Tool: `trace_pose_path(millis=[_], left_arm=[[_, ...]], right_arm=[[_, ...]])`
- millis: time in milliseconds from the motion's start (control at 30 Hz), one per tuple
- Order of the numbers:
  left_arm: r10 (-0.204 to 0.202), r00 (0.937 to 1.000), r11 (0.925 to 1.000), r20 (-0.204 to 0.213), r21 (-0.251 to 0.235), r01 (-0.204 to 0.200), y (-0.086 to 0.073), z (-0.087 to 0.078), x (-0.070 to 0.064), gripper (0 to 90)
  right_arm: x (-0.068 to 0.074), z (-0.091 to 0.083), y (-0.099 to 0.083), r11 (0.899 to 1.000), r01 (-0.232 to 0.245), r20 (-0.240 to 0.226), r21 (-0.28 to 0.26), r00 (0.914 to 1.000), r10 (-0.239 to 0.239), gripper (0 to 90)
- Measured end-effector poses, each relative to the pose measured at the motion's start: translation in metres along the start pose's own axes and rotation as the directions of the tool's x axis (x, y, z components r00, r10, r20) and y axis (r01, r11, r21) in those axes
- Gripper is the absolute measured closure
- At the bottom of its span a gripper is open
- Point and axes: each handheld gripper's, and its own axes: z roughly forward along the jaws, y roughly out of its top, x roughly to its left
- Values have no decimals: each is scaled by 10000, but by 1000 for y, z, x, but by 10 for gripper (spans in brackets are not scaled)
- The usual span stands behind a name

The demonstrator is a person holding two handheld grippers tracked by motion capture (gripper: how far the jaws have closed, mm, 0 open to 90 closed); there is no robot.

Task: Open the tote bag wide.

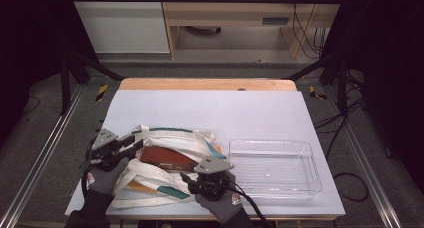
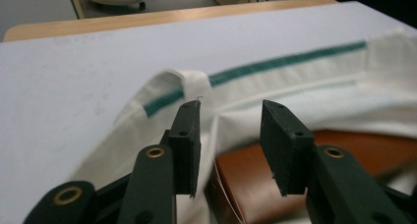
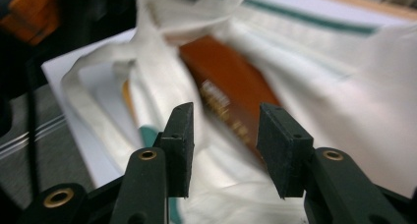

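Observation:
A white cloth tote bag [image 1: 165,160] with green trim lies crumpled at the table's front left. A red-brown book [image 1: 165,158] shows in its mouth. My left gripper [image 1: 136,142] is at the bag's left rim, and its jaws stand open around the cloth. In the left gripper view the gripper [image 2: 231,135] faces the bag's green-striped rim [image 2: 275,67], with the book [image 2: 364,145] just beyond the jaws. My right gripper [image 1: 192,169] stands open at the bag's front right. In the right gripper view the gripper [image 3: 223,135] points at the book [image 3: 226,81] over the bag's white cloth [image 3: 344,86].
A clear plastic tray [image 1: 280,168] stands empty to the right of the bag. An orange edge [image 1: 137,187] peeks from under the bag near the front. The pale table top [image 1: 225,113] stretches bare behind the bag, with a wooden edge [image 1: 207,84] at the back.

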Motion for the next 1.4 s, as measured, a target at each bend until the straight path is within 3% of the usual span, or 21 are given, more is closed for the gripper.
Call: trace_pose_path(millis=[167, 333, 533, 633, 800, 967, 1067, 1267, 1400], left_arm=[[431, 9986, 9982, 312, 411, -443, -18, -7, -9, 639], [657, 9968, 9914, 463, 1103, -705, -40, -6, -14, 645], [690, 9963, 9883, 506, 1329, -752, -49, -7, -16, 647], [667, 9963, 9860, 546, 1496, -742, -53, -6, -16, 647], [661, 9961, 9831, 591, 1668, -752, -57, -5, -15, 650], [764, 9955, 9783, 556, 1889, -856, -59, -3, -17, 656], [783, 9953, 9770, 579, 1942, -881, -59, -3, -16, 659], [837, 9947, 9736, 594, 2077, -943, -60, -2, -17, 681], [743, 9942, 9728, 783, 2137, -895, -61, -1, -19, 766]], right_arm=[[-15, -10, 12, 9996, -103, 549, -246, 9984, 116, 588], [-23, -15, 19, 9996, -27, 995, -291, 9950, 56, 606], [-32, -8, 18, 9995, -16, 1312, 324, 9914, -26, 702], [-32, -6, 16, 9990, 41, 1544, 440, 9880, -108, 763], [-28, -7, 21, 9995, -271, 1553, 133, 9876, 247, 845], [-19, -2, 28, 9999, -46, 1556, -148, 9878, 69, 889], [-16, 5, 31, 9997, -194, 1396, -151, 9900, 213, 875], [0, 28, 26, 9993, -154, 1024, 344, 9947, 118, 850], [1, 48, 20, 9959, -352, 1231, 837, 9921, 247, 900]])
